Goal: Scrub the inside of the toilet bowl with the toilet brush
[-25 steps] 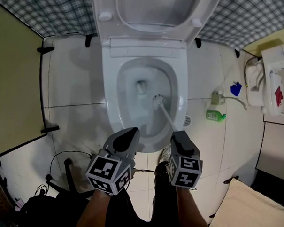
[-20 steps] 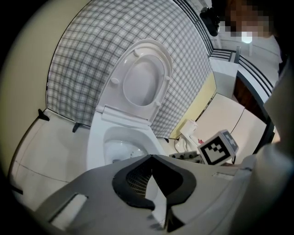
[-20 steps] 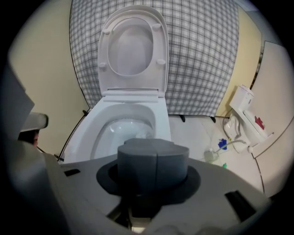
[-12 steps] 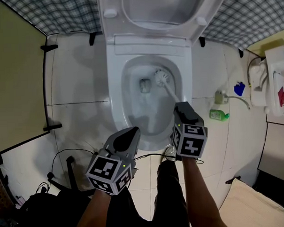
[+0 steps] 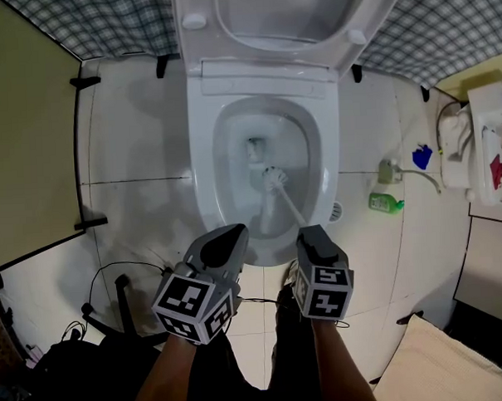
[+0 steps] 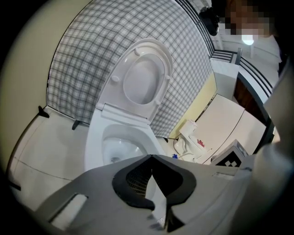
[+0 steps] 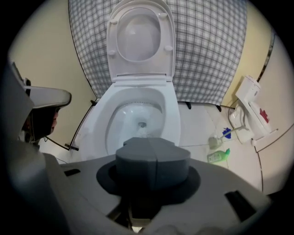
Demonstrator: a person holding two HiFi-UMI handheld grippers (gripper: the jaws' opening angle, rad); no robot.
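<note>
While the right gripper [image 5: 312,234] points steeply down over the front rim of the toilet [image 5: 202,181], its jaws are clamped on the handle of the brush [image 5: 289,204]. In the head view the thin white handle runs from the jaws up and to the left, into the bowl [image 5: 232,196]. It ends in a round bristle head [image 5: 273,176]. The head sits low inside the bowl, just in front of the drain [image 5: 254,145] and a little to its right. In the right gripper view the two grey jaw blocks sit together with only a seam between them. Beneath them shows a pale strip, which seems to be the handle, though most of it is hidden.

The left gripper [image 5: 228,235] hangs beside the right one, over the front left part of the rim, apart from the brush. In the left gripper view its dark pads [image 6: 133,183] meet at the tips with nothing between them.

The seat and lid [image 5: 285,19] stand raised against the checked wall [image 5: 102,23]. On the pale floor [image 5: 133,159] to the right of the toilet sits a green bottle [image 5: 384,202]. Black cables [image 5: 113,285] trail across the tiles at the left, near the person's legs.
</note>
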